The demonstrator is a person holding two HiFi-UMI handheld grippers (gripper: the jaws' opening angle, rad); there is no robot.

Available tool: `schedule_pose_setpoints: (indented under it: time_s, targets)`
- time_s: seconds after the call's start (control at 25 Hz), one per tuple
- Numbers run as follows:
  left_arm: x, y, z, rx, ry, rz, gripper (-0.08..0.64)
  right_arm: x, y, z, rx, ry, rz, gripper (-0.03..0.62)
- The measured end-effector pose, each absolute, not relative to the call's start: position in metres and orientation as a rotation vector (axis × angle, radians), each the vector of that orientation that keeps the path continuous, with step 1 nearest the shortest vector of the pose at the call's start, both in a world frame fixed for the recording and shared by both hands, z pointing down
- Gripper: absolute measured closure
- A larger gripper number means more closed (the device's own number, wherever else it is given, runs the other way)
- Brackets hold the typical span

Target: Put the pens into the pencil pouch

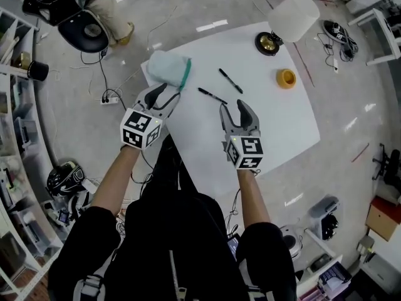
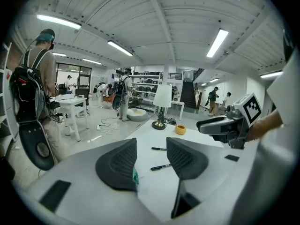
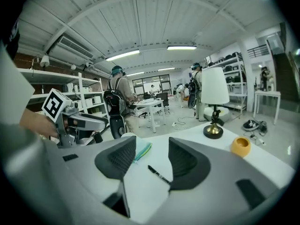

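A pale teal pencil pouch (image 1: pixel 168 68) lies at the table's far left corner. Two black pens lie apart on the white table (image 1: pixel 276 124): the near pen (image 1: pixel 213 96) and the far pen (image 1: pixel 230 80). My left gripper (image 1: pixel 165 93) is open with nothing in it, its tips just short of the pouch. My right gripper (image 1: pixel 235 107) is open and empty, a little short of the near pen. In the left gripper view both pens (image 2: pixel 161 167) (image 2: pixel 159 148) lie ahead of the open left gripper (image 2: pixel 151 144), and the pouch's green edge (image 2: pixel 135 176) shows by the left jaw. The right gripper view shows one pen (image 3: pixel 159 174) and the pouch (image 3: pixel 140 150) beyond the open right gripper (image 3: pixel 152 142).
A lamp with a white shade (image 1: pixel 293 16) and a brass base (image 1: pixel 269 42) stands at the table's far right. A small yellow cup (image 1: pixel 286 78) sits near it. Cables and a power strip (image 1: pixel 109 99) lie on the floor at the left. Shelves (image 1: pixel 15 137) line the left wall.
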State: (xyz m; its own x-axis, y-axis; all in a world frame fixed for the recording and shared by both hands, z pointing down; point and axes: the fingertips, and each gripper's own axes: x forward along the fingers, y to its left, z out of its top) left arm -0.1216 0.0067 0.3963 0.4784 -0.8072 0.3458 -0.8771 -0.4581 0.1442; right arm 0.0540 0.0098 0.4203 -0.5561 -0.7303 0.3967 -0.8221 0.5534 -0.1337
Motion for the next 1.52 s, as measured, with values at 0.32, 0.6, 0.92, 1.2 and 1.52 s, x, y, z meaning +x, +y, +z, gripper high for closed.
schedule_pose_setpoints:
  time_s: [0.32,0.6,0.92,1.2,1.52]
  targets:
    - [-0.123,-0.020,0.419,2.404,-1.370,0.391,0.342,0.053,-0.005,0.425,1.316,-2.447,0.424,0.377]
    - [-0.115,-0.050,0.451,2.377,-1.328,0.482,0.344,0.054,-0.012,0.445,1.282,-2.407,0.457,0.377]
    - [-0.106,-0.078,0.508,2.320,-1.271,0.635,0.344,0.067,-0.017,0.478,1.287,-2.353,0.530,0.377]
    - [-0.109,-0.097,0.549,2.238,-1.277,0.796,0.365,0.079,-0.025,0.488,1.315,-2.318,0.592,0.376]
    - [-0.106,-0.102,0.589,2.185,-1.256,0.963,0.387,0.087,-0.021,0.506,1.318,-2.271,0.621,0.376]
